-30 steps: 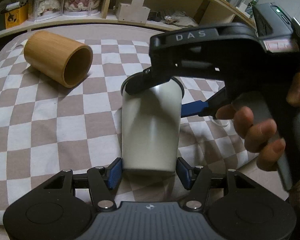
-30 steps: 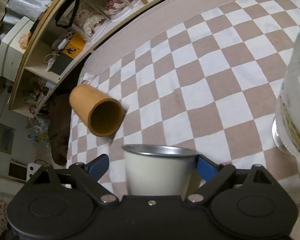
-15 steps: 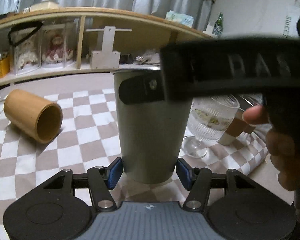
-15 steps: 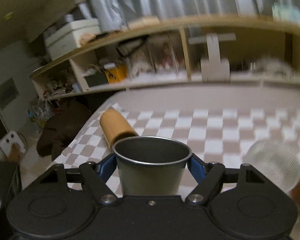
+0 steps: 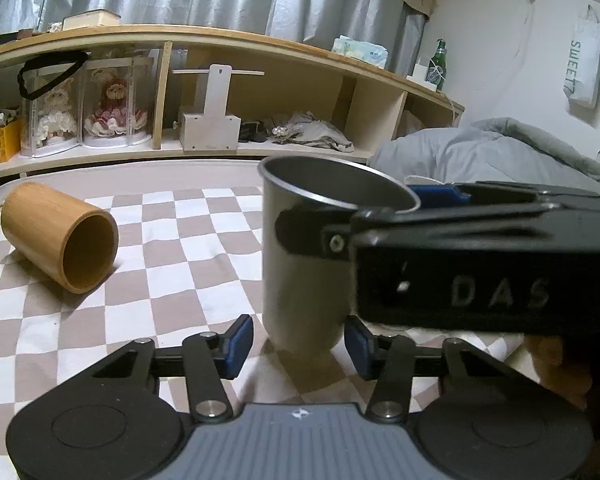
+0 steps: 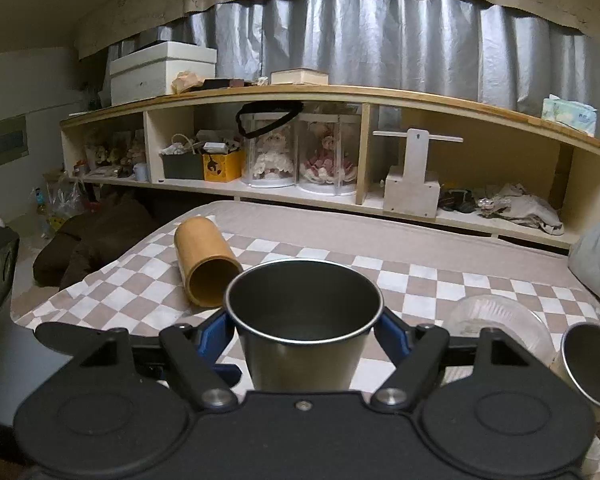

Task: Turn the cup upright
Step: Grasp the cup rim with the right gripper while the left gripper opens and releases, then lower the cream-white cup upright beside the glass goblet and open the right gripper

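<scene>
The right gripper (image 6: 303, 330) has its jaws closed on the steel cup (image 6: 302, 332), mouth up, axis vertical; the left gripper (image 5: 298, 344) stands open around its base above the checkered cloth (image 5: 188, 248)

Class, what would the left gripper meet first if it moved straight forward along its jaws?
The steel cup. It stands upright just ahead of the left gripper, between its open jaws, which look slightly clear of its base. The right gripper is shut on it near the rim.
</scene>
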A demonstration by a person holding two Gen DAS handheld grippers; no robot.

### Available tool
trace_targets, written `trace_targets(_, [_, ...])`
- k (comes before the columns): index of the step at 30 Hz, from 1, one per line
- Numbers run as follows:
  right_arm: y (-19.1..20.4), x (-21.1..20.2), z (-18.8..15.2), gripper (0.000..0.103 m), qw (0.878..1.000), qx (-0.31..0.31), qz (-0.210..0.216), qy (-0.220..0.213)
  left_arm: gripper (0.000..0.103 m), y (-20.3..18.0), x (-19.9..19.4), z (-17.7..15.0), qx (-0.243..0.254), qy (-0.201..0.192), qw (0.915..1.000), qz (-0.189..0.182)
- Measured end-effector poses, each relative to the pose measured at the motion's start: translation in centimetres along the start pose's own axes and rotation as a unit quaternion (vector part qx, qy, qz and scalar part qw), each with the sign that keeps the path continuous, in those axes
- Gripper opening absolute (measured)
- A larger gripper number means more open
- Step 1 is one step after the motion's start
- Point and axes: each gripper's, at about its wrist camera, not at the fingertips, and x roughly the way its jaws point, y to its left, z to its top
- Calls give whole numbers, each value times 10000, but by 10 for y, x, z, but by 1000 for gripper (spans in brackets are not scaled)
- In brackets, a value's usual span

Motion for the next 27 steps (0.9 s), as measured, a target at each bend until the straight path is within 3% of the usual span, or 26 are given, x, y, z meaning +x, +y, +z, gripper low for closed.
trace_targets(6, [-11,4,-3,77,9996,74,-157,-220,48,4,16,1,51,-56,10000,62])
trace_targets(13, [-6,13,-13,76,9991,-267,-330,-85,42,10,21,-3,83,46,9999,135])
trace_targets(27, [-6,12,-10,77,9990,-113,-396,198,42,5,15,-2,171,-23,9998,38])
